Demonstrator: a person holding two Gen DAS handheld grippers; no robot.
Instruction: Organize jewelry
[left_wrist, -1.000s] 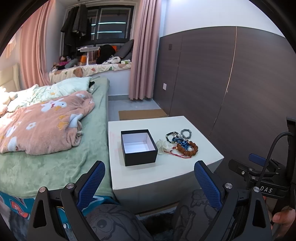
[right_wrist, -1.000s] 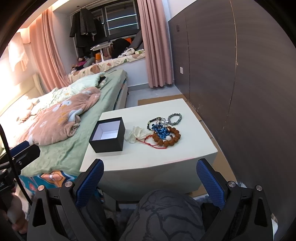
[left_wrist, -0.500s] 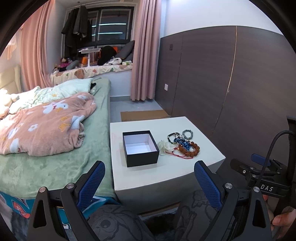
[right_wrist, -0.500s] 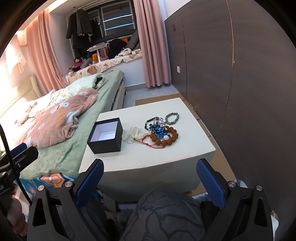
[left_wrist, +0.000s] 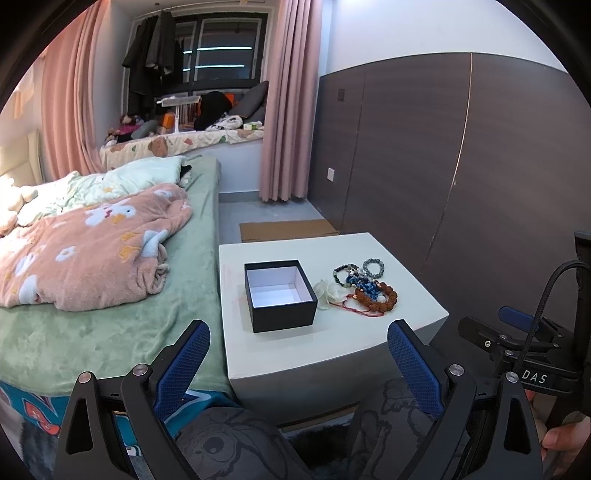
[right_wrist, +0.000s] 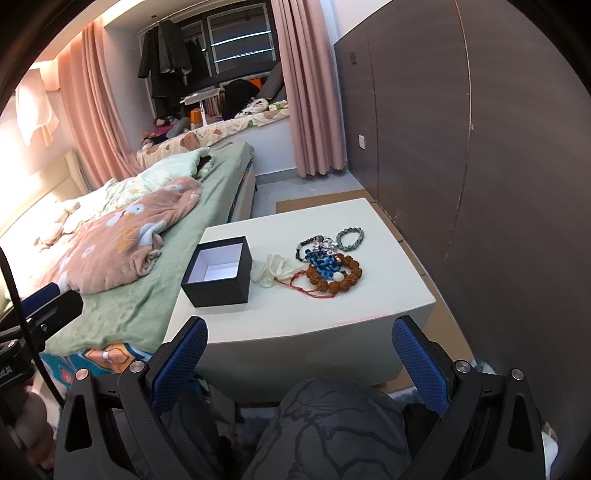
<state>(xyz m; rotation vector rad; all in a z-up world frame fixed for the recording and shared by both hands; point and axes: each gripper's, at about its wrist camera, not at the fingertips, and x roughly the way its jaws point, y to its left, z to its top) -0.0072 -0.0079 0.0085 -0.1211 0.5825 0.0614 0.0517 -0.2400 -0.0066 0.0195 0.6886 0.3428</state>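
Observation:
An open black box (left_wrist: 279, 295) with a white inside stands on the white table (left_wrist: 332, 347); it also shows in the right wrist view (right_wrist: 218, 272). Right of it lies a heap of jewelry (left_wrist: 364, 286): brown bead bracelet (right_wrist: 341, 275), blue beads (right_wrist: 323, 258), grey bead bracelet (right_wrist: 351, 234), red cord (right_wrist: 308, 286) and a white flower piece (right_wrist: 269, 269). My left gripper (left_wrist: 299, 354) is open and empty, held before the table's near edge. My right gripper (right_wrist: 299, 350) is open and empty, also short of the table.
A bed (left_wrist: 103, 295) with a pink blanket (left_wrist: 85, 247) adjoins the table's left side. A dark panelled wall (left_wrist: 461, 166) runs along the right. My knees (right_wrist: 332, 424) are below the grippers. Cardboard (left_wrist: 288, 229) lies on the floor behind the table.
Both views have shifted slightly; the table and box sit a little further right in the left wrist view. Both grippers stay open, nothing on the table has moved.

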